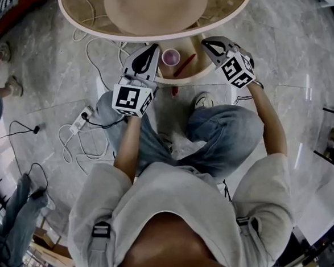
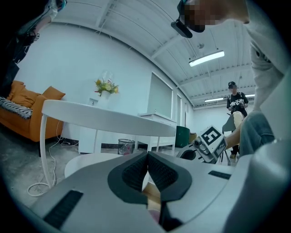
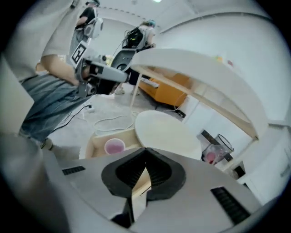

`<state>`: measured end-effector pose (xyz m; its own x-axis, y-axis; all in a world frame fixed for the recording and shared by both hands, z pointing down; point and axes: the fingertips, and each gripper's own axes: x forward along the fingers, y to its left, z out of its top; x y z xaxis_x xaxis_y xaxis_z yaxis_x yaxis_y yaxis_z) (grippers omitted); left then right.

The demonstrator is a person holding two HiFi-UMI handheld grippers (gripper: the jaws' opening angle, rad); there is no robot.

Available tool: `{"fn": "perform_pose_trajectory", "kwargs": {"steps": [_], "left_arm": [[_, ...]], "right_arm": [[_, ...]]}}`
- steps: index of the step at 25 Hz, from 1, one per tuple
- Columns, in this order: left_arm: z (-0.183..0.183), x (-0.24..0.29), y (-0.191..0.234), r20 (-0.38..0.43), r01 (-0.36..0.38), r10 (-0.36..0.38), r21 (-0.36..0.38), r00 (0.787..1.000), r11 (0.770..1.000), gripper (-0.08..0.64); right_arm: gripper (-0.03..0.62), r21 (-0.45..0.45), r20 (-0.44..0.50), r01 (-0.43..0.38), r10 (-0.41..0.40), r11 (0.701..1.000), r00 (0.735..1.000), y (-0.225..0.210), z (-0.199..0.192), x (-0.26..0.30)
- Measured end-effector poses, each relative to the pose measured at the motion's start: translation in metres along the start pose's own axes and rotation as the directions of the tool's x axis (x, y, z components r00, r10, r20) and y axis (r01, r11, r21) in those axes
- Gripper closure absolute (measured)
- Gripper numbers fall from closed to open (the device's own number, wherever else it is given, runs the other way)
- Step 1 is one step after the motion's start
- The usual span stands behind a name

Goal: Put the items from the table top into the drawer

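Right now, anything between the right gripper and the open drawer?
Nothing visible. The right gripper, shut and empty, hangs over the right side of the drawer, which is open and holds a pink cup and a red pen. The left gripper sits at its left edge.

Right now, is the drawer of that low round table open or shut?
Open. The drawer sticks out from under the low round table, and a pink cup and a red pen show inside it.
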<state>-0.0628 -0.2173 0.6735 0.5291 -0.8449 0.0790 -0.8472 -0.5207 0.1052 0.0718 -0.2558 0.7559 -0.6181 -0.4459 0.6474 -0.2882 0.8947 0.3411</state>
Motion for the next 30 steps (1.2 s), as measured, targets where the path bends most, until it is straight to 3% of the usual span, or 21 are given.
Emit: {"fn": "perform_pose_trajectory", "kwargs": {"steps": [2,5,8,11,16,20,24,30], "left_arm": [[-0.002,0.002,0.002,-0.008,-0.004,0.004,0.004,1.0,1.0,0.545],[-0.003,0.003,0.006,-0.017,-0.01,0.01,0.008,1.0,1.0,0.545],[-0.001,0.005,0.009,-0.02,-0.01,0.011,0.026,1.0,1.0,0.545],[0.003,0.006,0.016,-0.02,-0.017,0.018,0.052,1.0,0.999,0.545],[0.009,0.005,0.031,-0.013,-0.04,0.041,0.065,0.999,0.997,0.545],[0.01,0.003,0.042,-0.007,-0.052,0.052,0.051,0.999,0.997,0.545],[0.012,0.004,0.042,0.003,-0.049,0.049,0.042,0.999,0.998,0.545],[0.008,0.005,0.036,-0.004,-0.037,0.037,0.04,0.999,0.999,0.545]], "right_arm": [[0.566,0.135,0.044,0.077,-0.084,0.988,0.995,-0.014,0.0,-0.018],[0.567,0.318,0.104,0.155,-0.197,0.935,0.975,-0.031,-0.005,-0.047],[0.566,0.472,0.151,0.216,-0.32,0.854,0.935,-0.05,-0.016,-0.077],[0.567,0.58,0.16,0.293,-0.459,0.76,0.874,-0.065,-0.029,-0.113],[0.568,0.621,0.093,0.461,-0.643,0.634,0.76,-0.076,-0.051,-0.166],[0.568,0.644,0.036,0.533,-0.718,0.549,0.695,-0.074,-0.064,-0.191],[0.568,0.676,-0.003,0.553,-0.748,0.487,0.663,-0.072,-0.077,-0.203],[0.568,0.688,-0.021,0.555,-0.752,0.467,0.659,-0.065,-0.086,-0.208]]}}
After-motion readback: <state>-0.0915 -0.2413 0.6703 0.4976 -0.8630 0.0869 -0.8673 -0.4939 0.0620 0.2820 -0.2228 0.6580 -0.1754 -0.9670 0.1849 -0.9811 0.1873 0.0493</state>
